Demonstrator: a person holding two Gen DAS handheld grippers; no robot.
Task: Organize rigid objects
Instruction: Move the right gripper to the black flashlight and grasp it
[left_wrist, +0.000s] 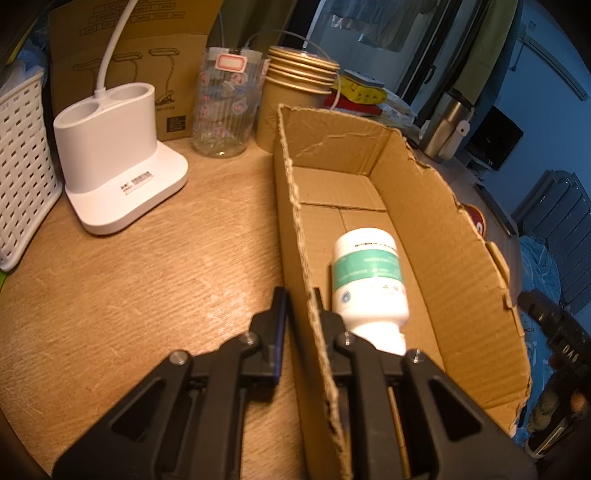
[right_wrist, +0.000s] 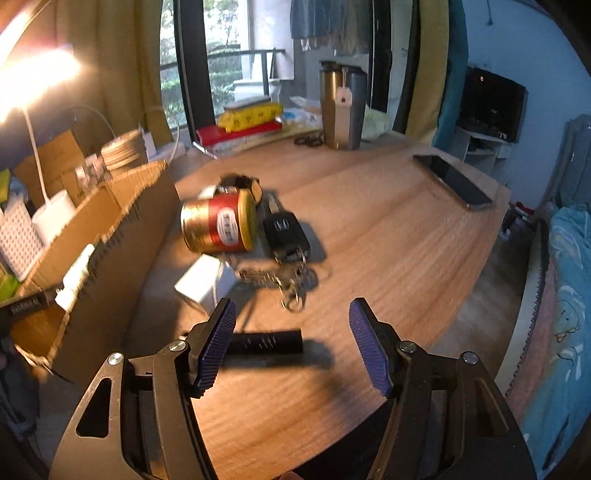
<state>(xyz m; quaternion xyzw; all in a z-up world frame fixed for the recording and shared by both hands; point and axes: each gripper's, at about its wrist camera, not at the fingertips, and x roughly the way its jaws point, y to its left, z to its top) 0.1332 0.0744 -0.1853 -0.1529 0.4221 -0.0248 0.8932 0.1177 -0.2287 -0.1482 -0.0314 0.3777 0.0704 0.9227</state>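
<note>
My left gripper (left_wrist: 300, 301) is shut on the near left wall of the open cardboard box (left_wrist: 461, 258), one finger outside and one inside. A white bottle with a green label (left_wrist: 367, 284) lies on its side inside the box. In the right wrist view the box (right_wrist: 122, 229) stands at the left. My right gripper (right_wrist: 293, 325) is open and empty above the wooden table. A black cylinder (right_wrist: 266, 341) lies just beyond its left finger. Further off lie a red and gold tin (right_wrist: 219, 223), a black car key with keyring (right_wrist: 284, 232) and a white block (right_wrist: 205, 282).
A white lamp base (left_wrist: 118, 158), a white basket (left_wrist: 22, 166), a glass jar (left_wrist: 227, 103) and a gold canister (left_wrist: 295, 92) stand behind the box. A phone (right_wrist: 452, 181), two metal tumblers (right_wrist: 341, 105) and stacked books (right_wrist: 243, 125) lie at the far side. The table edge (right_wrist: 472, 295) runs at the right.
</note>
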